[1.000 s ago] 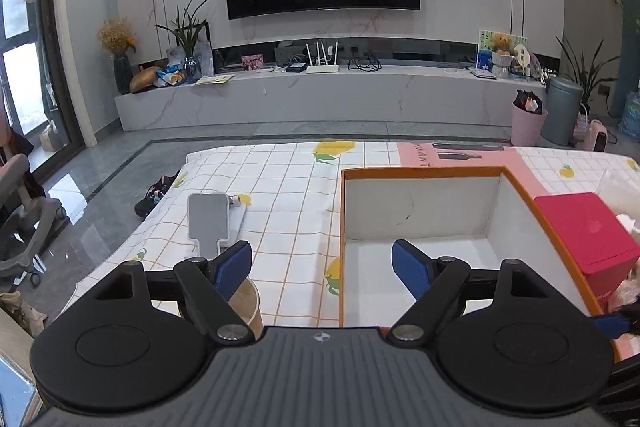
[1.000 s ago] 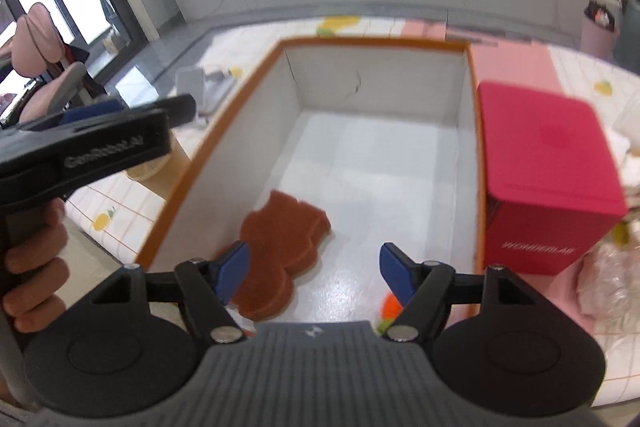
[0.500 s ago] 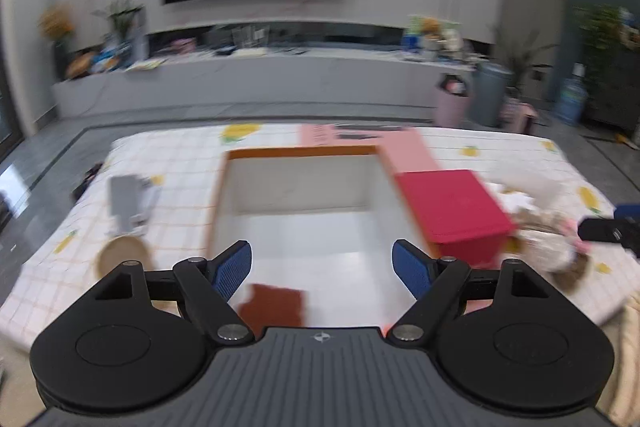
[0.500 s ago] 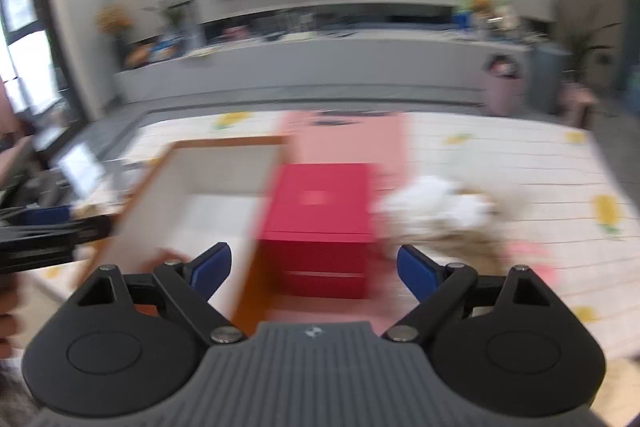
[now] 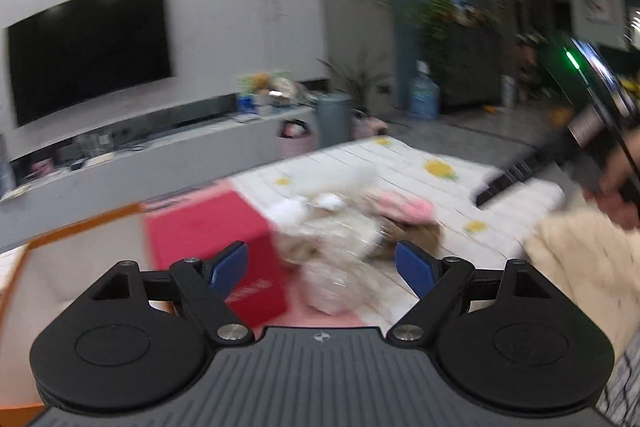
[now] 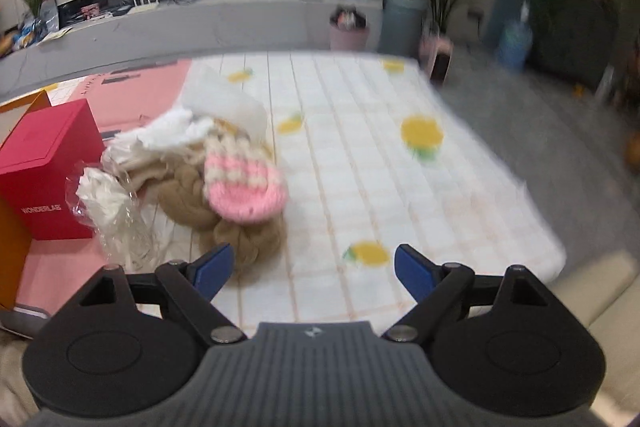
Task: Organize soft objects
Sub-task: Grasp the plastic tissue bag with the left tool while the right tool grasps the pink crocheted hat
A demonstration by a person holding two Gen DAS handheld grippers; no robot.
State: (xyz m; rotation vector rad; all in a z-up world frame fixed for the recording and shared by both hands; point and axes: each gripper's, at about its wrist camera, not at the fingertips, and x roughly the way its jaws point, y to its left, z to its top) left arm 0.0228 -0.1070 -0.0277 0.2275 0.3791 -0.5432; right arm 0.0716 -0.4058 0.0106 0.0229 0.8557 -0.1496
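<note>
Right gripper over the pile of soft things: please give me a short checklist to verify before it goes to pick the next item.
1. Right gripper open, nothing between its fingers: ok.
2. Left gripper open and empty: ok.
3. Pink and cream knitted item lies on top of the pile, free to take: ok.
4. Right gripper is centred on that item: not ok, the item lies up and to the left of its fingers.
5. Red box stands apart from the knitted item: ok.
6. Room left in the orange-edged box: cannot tell, the view is blurred.
</note>
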